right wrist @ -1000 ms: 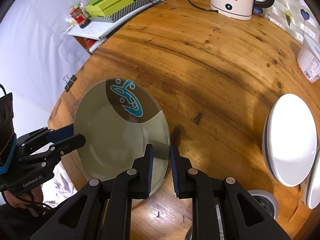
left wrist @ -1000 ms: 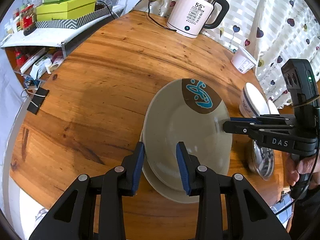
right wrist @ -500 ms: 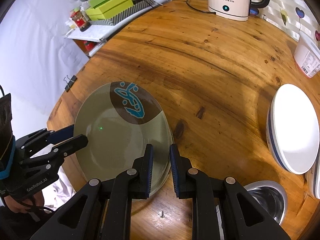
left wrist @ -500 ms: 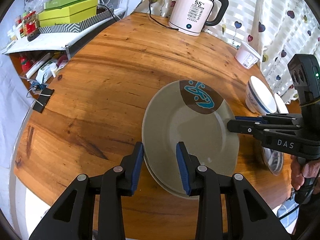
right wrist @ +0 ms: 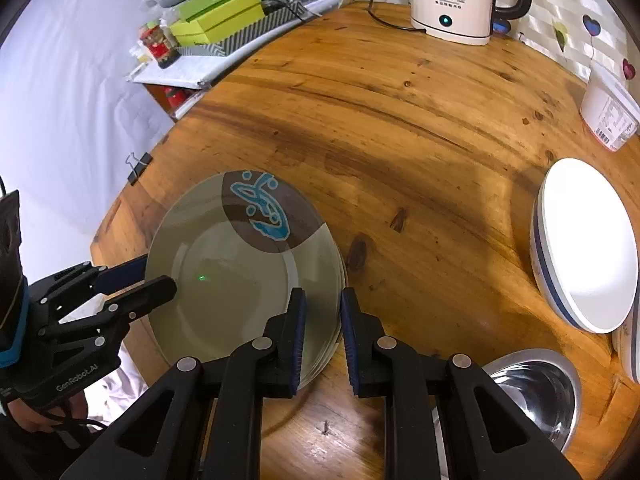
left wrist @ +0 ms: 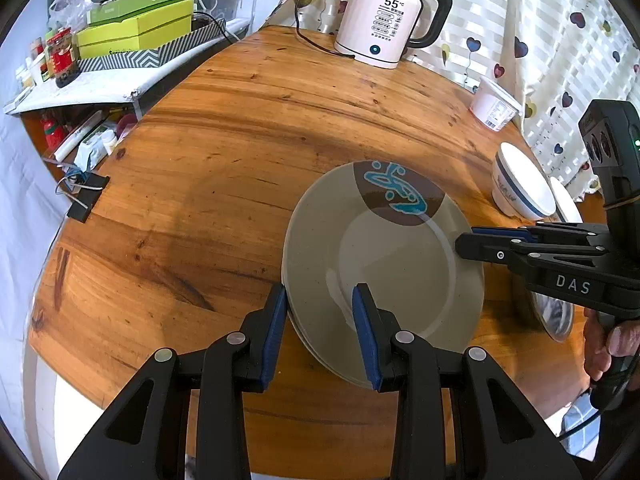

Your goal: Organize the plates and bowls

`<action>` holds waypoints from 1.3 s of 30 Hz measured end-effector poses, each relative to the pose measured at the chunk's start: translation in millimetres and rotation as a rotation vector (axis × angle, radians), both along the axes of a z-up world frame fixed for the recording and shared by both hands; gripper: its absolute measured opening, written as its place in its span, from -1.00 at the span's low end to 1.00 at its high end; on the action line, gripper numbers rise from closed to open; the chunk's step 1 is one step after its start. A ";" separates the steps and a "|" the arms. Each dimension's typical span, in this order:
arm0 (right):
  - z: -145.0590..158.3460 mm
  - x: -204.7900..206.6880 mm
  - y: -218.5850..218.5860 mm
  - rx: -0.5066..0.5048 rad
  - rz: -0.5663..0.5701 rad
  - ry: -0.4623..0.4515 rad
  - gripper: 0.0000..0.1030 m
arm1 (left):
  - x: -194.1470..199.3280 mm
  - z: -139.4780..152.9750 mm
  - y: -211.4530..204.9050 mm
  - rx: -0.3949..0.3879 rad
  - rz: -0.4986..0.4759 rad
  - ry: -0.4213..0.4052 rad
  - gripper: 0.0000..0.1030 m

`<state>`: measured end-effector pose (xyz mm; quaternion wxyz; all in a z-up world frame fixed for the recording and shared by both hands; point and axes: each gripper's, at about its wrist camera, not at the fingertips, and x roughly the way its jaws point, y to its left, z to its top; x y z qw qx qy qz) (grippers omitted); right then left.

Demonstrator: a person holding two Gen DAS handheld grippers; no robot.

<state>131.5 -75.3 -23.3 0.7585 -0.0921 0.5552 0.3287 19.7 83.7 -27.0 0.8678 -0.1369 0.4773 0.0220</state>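
Rim of the grey-green plate (left wrist: 384, 264) is being straddled by the left gripper (left wrist: 320, 332), jaws part-open, and by the narrowly gapped right gripper (right wrist: 323, 332); contact cannot be told.

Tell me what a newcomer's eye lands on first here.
The grey-green plate with its blue-and-brown emblem, topping a small stack near the wooden table's front edge, with the left gripper and right gripper closed on opposite rims. Behind, a white kettle stands at the far edge.
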 end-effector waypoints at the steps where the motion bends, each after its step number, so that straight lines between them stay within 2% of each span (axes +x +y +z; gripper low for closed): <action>1: -0.5 0.2 0.1 0.001 -0.001 0.000 -0.66 | -0.2 -0.3 0.2 0.000 -0.001 -0.001 -0.33; 12: -3.9 -1.9 -1.4 0.011 -0.006 -0.014 -0.65 | -1.6 0.1 0.4 -0.007 -0.004 -0.004 -0.30; 24: -1.3 -0.9 -17.6 0.094 -0.056 -0.011 -0.65 | 3.3 5.4 14.0 -0.047 -0.008 -0.070 -0.30; 39: -3.8 -7.0 -12.2 0.074 -0.033 -0.037 -0.70 | 1.3 -1.6 11.4 -0.044 -0.012 -0.052 -0.30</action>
